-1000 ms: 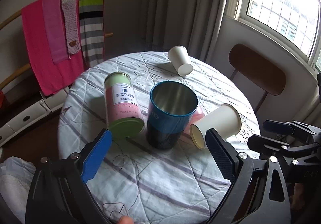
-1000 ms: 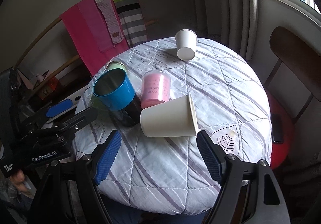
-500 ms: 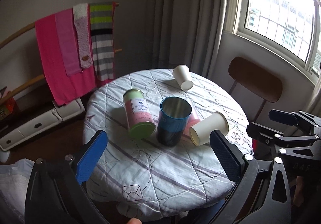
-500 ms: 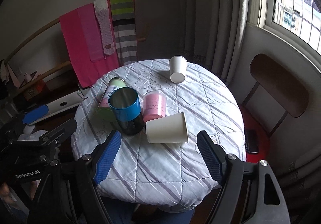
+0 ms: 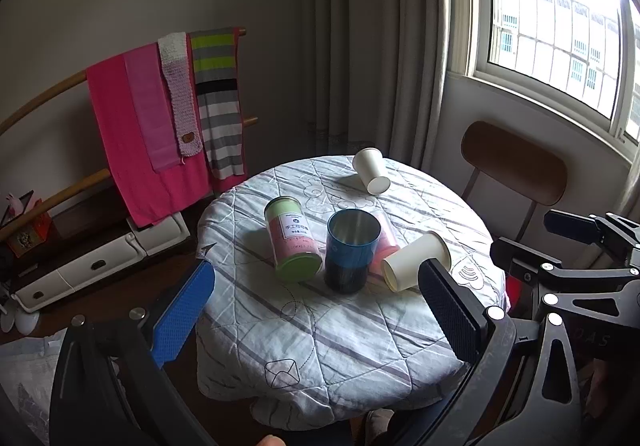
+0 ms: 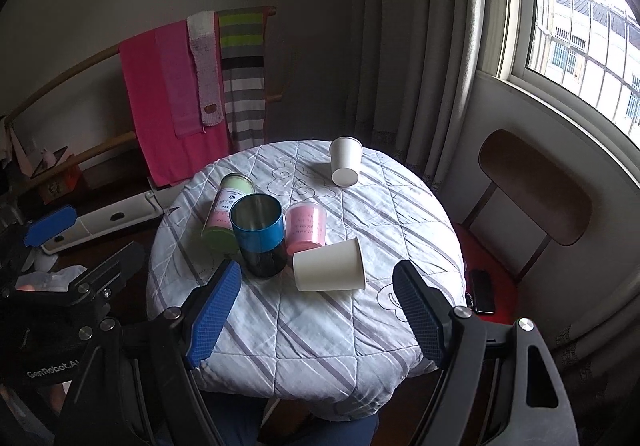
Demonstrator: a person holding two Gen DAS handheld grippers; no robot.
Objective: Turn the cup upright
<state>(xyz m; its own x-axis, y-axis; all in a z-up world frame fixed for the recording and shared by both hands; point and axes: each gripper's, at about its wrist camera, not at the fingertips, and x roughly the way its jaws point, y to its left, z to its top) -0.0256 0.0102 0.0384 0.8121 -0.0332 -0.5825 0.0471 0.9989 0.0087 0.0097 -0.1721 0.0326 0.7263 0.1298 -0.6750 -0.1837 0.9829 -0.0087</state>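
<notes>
Black gripper, blue ribbed pads

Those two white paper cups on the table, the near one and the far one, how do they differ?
The near paper cup lies close to the blue tin and the pink container; the far paper cup lies alone toward the back edge. In the right wrist view, the near cup's mouth points right, while the far cup's mouth faces the camera. Both are plain white, empty-looking and tipped on their sides on the quilted cloth.
</notes>
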